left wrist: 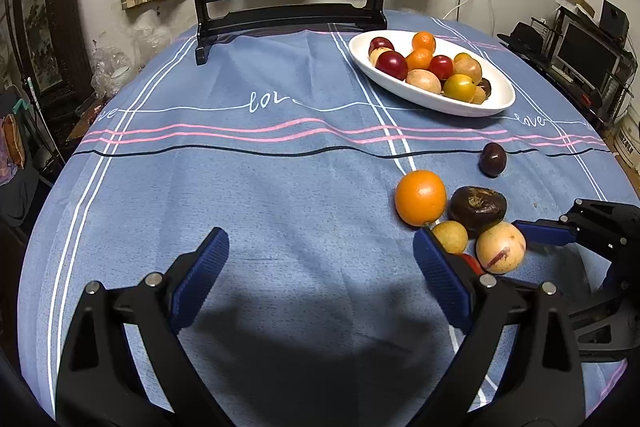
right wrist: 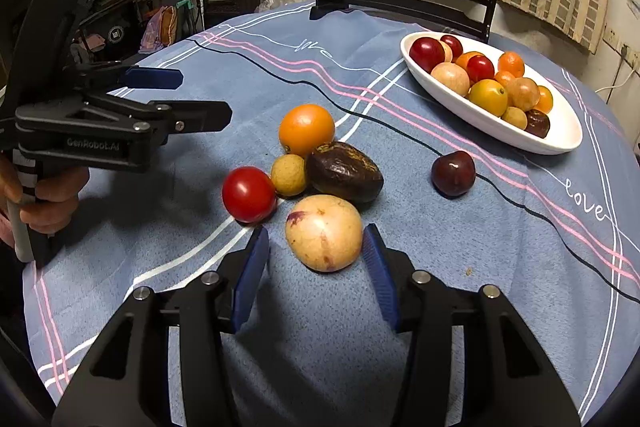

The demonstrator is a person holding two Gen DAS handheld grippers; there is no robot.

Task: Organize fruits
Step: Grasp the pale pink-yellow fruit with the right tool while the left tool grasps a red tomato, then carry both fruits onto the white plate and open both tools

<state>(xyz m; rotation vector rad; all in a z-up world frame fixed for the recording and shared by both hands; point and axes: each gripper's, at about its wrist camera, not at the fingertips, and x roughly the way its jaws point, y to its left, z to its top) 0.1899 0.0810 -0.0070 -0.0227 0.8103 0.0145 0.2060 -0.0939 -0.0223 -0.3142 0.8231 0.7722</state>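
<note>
- Fruit lies loose on a blue tablecloth (right wrist: 460,267) in front of us, and we hold a gripper in each hand.
- Our right gripper (right wrist: 316,259) is released, its blue pads spread wide. A pale yellow fruit with purple blotches (right wrist: 325,231) sits on the cloth directly ahead, between the fingertips, with a gap on the left side; on the right we cannot tell whether the pad touches it.
- That fruit is a slightly flattened round; its longer axis seems to run across the gripper, from pad to pad.
- Just beyond it, a tight cluster: a red tomato (right wrist: 249,193) ahead-left, a small yellow fruit (right wrist: 289,174), a wrinkled dark brown fruit (right wrist: 344,171) and an orange (right wrist: 307,129) farthest.
- A dark cherry-like fruit (right wrist: 453,173) lies alone, ahead-right.
- A white oval dish (right wrist: 560,131), already piled with fruit, stands well beyond, ahead-right.
- Our left gripper (left wrist: 320,263) is also released and holds nothing; the cluster lies off its right fingertip.
- We judge the right hand nearer: closing on the pale fruit should need little more than a short push forward.
</note>
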